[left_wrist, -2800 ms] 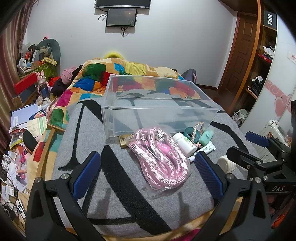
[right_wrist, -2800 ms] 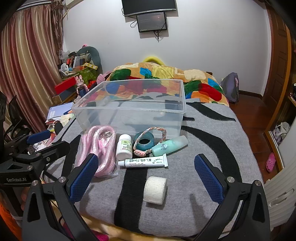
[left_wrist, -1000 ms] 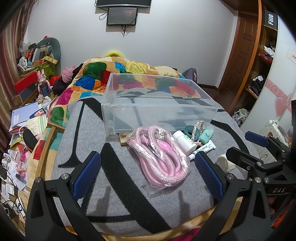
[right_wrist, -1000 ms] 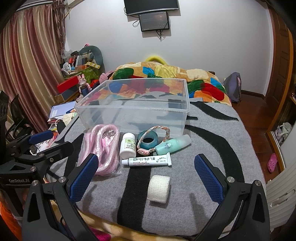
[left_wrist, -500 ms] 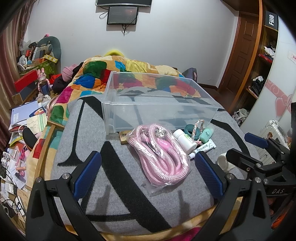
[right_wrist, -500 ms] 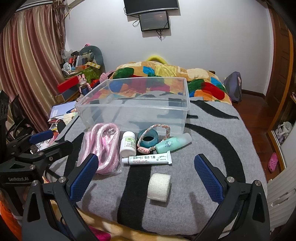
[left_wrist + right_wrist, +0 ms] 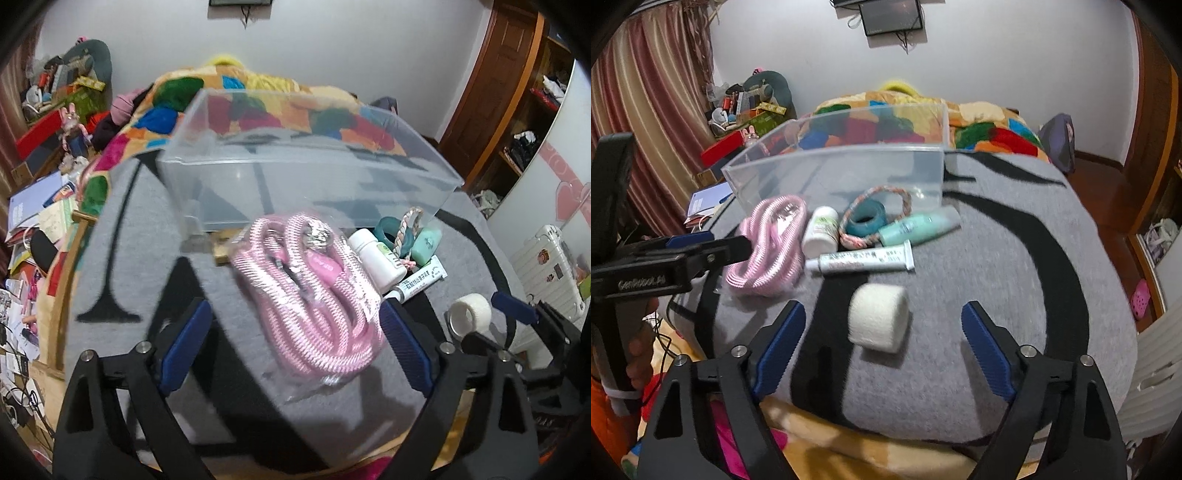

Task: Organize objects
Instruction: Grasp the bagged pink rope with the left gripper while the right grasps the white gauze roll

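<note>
A clear plastic bin (image 7: 303,184) (image 7: 842,173) sits empty on the grey and black blanket (image 7: 140,236). In front of it lie a bagged pink rope (image 7: 314,295) (image 7: 768,243), a white pill bottle (image 7: 378,258) (image 7: 822,230), a teal tape roll with a braided ring (image 7: 866,219), a mint bottle (image 7: 918,225), a white tube (image 7: 864,260) and a white bandage roll (image 7: 879,317) (image 7: 471,314). My left gripper (image 7: 295,347) is open, its jaws on either side of the rope's near end. My right gripper (image 7: 882,350) is open, close before the bandage roll.
A colourful quilt (image 7: 979,129) lies behind the bin. Clutter and books crowd the floor at the left (image 7: 33,221). A curtain (image 7: 646,110) hangs at the left, a white suitcase (image 7: 546,273) stands at the right. The blanket's front edge is near both grippers.
Both grippers have moved forward and down toward the items. The left now straddles the pink rope's near end; the right has closed in on the bandage roll. Both stay open.
</note>
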{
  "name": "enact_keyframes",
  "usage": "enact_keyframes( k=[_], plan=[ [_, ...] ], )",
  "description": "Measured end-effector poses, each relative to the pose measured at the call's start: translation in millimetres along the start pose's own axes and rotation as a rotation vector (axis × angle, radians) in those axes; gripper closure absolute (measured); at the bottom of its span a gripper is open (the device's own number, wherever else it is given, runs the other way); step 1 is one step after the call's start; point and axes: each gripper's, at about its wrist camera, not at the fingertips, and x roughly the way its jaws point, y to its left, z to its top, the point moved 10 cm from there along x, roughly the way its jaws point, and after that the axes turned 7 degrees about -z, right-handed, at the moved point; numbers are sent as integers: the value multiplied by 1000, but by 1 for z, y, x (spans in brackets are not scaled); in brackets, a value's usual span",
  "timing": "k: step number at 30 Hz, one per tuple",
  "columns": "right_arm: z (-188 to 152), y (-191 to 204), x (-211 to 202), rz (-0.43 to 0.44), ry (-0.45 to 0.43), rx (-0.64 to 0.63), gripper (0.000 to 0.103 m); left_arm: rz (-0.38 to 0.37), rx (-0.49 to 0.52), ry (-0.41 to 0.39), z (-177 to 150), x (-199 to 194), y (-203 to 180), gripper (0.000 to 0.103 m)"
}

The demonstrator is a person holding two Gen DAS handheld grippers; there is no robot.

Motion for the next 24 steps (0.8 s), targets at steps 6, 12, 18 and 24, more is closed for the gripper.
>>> enact_keyframes(
  k=[6,12,18,24],
  plan=[
    [-3,-5,12,6,41,19,45,1,-20,74,-5,34,-6,5],
    [-6,-6,17,16,50,26,75,14,7,38,-8,34,-4,11],
    [-3,-4,12,-1,21,7,80,-8,24,33,-20,16,3,27],
    [1,1,9,-2,12,-2,80,0,6,57,-17,19,4,21]
  ],
)
